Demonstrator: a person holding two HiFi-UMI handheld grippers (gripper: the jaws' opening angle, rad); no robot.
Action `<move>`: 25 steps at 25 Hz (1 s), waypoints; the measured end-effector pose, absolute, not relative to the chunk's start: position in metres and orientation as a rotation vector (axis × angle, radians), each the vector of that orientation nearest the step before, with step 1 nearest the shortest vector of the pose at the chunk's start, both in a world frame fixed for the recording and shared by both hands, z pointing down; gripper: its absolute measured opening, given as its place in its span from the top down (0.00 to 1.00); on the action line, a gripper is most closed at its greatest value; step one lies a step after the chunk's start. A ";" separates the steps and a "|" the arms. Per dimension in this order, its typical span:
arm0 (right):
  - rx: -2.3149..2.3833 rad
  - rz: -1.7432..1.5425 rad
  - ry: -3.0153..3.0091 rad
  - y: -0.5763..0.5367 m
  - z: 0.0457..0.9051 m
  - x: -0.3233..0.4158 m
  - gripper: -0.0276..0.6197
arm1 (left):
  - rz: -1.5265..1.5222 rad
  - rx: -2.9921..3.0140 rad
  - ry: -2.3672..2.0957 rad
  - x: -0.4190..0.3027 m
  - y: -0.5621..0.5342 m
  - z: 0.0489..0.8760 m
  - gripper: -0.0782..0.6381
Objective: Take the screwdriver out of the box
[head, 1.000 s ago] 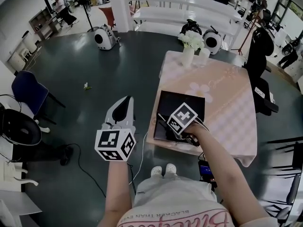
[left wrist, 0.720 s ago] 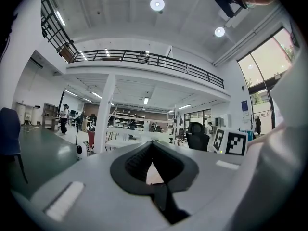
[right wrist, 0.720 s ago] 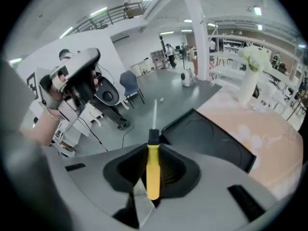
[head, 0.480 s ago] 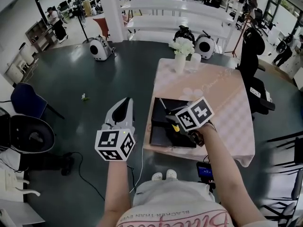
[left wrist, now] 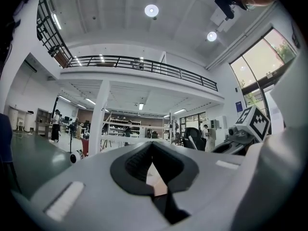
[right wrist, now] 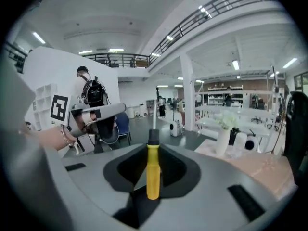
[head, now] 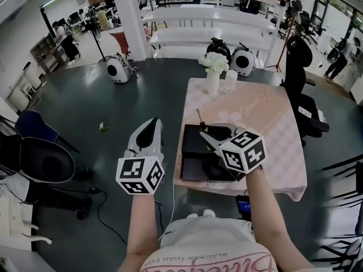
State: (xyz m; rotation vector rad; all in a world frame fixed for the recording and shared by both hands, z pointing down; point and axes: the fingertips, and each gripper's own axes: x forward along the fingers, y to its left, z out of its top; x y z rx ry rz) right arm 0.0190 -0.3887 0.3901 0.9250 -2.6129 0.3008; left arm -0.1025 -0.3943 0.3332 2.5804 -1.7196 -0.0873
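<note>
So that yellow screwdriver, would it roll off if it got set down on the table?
Probably it would roll: the screwdriver has a round-looking yellow handle and a thin shaft. It looks stiff, standing straight in the right gripper. The cloth on the table may slow it.

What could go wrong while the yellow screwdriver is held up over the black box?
1. The right hand-held gripper pinches the screwdriver only by its yellow handle, so it might tilt or slip and drop back into the box.
2. Its long metal tip sticks out ahead, and the vase of flowers stands further along the table; a careless swing could knock it over.
</note>
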 end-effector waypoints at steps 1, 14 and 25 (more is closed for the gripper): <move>0.959 0.262 -2.638 -0.390 0.384 0.020 0.83 | -0.089 2.585 -1.719 -0.102 -0.394 0.332 0.88; 1.649 -0.157 -2.617 -0.398 0.299 0.109 0.83 | -0.161 2.640 -1.741 -0.103 -0.402 0.311 0.88; 1.895 -0.433 -2.390 -0.371 0.249 0.173 0.83 | -0.171 2.748 -1.806 -0.089 -0.403 0.275 0.88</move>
